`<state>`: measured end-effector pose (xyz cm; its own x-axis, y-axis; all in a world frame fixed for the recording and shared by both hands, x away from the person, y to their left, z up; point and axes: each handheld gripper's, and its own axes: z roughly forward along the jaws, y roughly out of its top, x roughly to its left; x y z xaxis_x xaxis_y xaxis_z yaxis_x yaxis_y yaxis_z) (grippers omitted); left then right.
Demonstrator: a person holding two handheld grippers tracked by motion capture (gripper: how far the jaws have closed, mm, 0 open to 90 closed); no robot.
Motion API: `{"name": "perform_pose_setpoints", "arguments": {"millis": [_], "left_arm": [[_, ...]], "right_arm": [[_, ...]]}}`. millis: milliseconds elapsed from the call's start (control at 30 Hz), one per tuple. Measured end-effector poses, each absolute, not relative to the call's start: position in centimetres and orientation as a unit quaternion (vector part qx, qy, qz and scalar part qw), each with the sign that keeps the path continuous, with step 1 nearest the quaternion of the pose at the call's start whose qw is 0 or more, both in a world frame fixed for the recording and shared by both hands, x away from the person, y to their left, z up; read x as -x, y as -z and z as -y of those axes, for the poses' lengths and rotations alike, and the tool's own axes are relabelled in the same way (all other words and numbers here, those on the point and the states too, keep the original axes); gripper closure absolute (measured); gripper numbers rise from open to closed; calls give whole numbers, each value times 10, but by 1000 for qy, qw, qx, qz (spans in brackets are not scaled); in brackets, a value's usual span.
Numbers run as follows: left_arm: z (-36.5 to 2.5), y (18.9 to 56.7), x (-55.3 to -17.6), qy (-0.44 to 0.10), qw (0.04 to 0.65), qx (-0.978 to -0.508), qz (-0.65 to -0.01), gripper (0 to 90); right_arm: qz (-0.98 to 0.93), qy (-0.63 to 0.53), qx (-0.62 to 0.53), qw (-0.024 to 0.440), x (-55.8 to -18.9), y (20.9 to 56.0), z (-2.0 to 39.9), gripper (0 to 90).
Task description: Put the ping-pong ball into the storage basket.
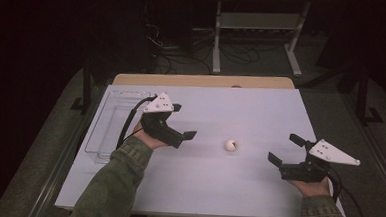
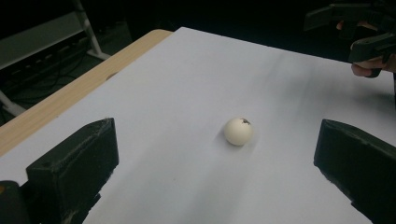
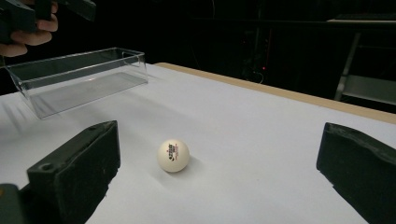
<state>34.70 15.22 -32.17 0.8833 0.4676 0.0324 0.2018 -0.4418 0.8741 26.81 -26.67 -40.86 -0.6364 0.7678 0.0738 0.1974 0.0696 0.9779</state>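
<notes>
Ping-pong ball (image 1: 230, 145) sitting loose on the white table (image 1: 202, 189), roughly midway between the two claws and touched by neither. Red logo print visible on it from the right gripper view (image 3: 173, 156).

Left gripper (image 1: 186, 123) hovering off the sheet, jaws spread wide apart, nothing between them. Ball ahead of those jaws and a bit toward the right-hand one in the left gripper view (image 2: 238, 131). Right gripper (image 1: 285, 149) same story: jaws wide apart, empty, pointed at the ball, ball ahead and nearer its left-hand jaw.

Clear plastic bin (image 1: 111, 129) parked just beside the left claw on its outer side, well apart from the ball. Looks empty as far as can be told (image 3: 84, 77).

Best guess at the step: approach phase, before any grab. Probably a pick-the-ball-and-drop-in-the-bin job, judging by the layout.

Next move, most likely: slide one claw forward and down so the ball sits centred between the jaws, then close gently. Worth watching: round and light, so a nudge from one jaw first could send it rolling across the sheet. Better to square up both jaws before closing.
</notes>
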Motion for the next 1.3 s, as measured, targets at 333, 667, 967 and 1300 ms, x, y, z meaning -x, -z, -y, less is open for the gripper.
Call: {"name": "perform_pose_setpoints", "arguments": {"millis": [333, 667, 967, 1300], "left_arm": [[-139, 322, -353, -131, 484, -844, -193, 0], [-123, 324, -358, -125, 478, -850, -184, 0], [-113, 325, -362, -122, 470, -856, -179, 0], [-96, 329, -368, -115, 457, -866, -167, 0]], "right_arm": [[-689, -585, -351, 242, -268, 409, 267, 0], [-690, -585, -351, 242, -267, 409, 268, 0], [-690, -584, -350, 243, -267, 410, 269, 0], [-691, -584, -351, 242, -267, 410, 269, 0]]}}
